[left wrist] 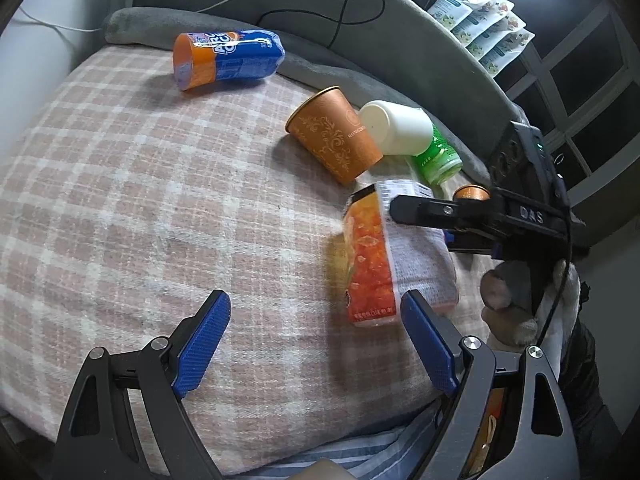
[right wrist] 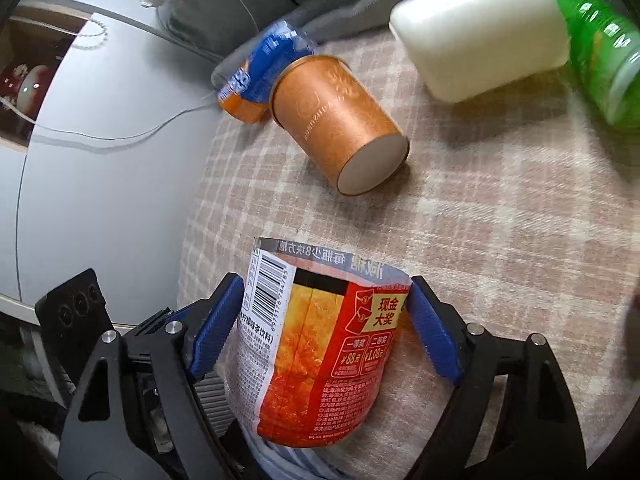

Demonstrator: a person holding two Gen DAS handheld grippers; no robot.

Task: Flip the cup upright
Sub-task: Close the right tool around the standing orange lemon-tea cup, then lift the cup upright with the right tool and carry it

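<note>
An orange-and-red labelled cut-bottle cup sits between my right gripper's blue pads, which press its sides. In the left wrist view the same cup is held off the plaid blanket, tilted, with the right gripper's black finger across it. My left gripper is open and empty just in front of that cup. An orange paper cup lies on its side, and it also shows in the right wrist view.
A white cup and a green bottle lie on their sides near the grey cushion. A blue-orange cut bottle lies at the far left. The plaid blanket covers the bed. Cables run over the cushion.
</note>
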